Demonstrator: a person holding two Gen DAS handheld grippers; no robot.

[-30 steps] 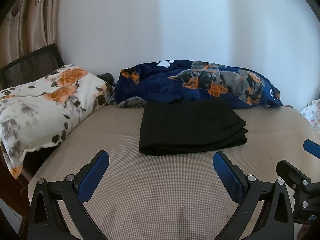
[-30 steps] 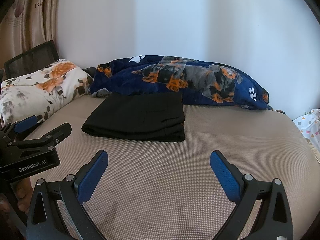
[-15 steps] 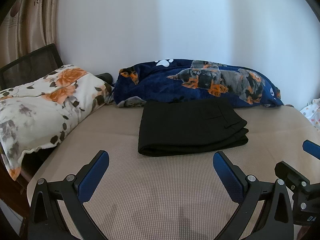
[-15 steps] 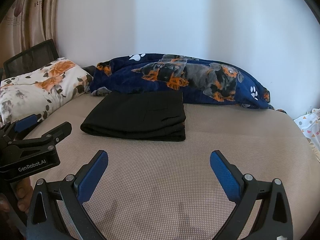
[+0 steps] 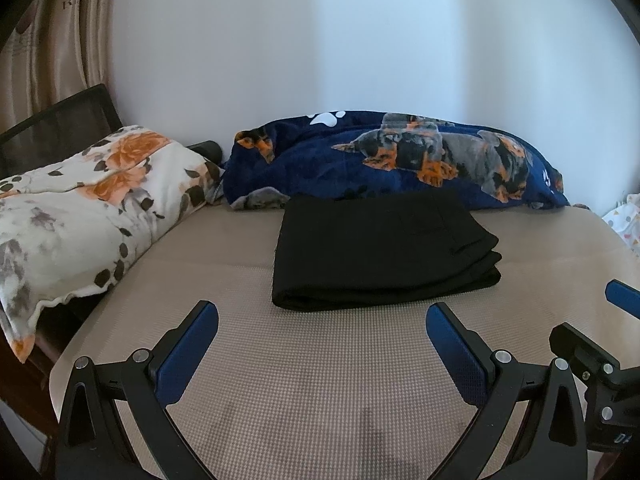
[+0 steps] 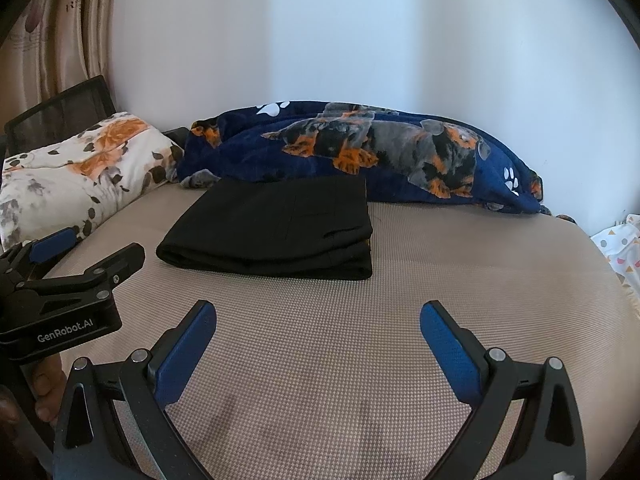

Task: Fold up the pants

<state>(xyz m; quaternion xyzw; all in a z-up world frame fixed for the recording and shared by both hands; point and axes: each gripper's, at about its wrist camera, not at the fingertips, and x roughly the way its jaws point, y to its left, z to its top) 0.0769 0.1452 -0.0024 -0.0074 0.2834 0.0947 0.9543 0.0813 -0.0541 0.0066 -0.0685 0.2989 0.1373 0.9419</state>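
Observation:
Black pants lie folded in a flat stack on the beige bed, in front of the blue dog blanket; they also show in the right wrist view. My left gripper is open and empty, held above the bed just short of the stack's near edge. My right gripper is open and empty, to the right of the left one and nearer than the stack. The left gripper shows at the left edge of the right wrist view.
A floral pillow lies at the left. A blue dog-print blanket is bunched along the white wall. A dark mesh chair back and curtain stand far left. A patterned white cloth sits at the right edge.
Both grippers have drifted very slightly; the pants sit a touch lower and closer in the views. Nothing was taken hold of or let go.

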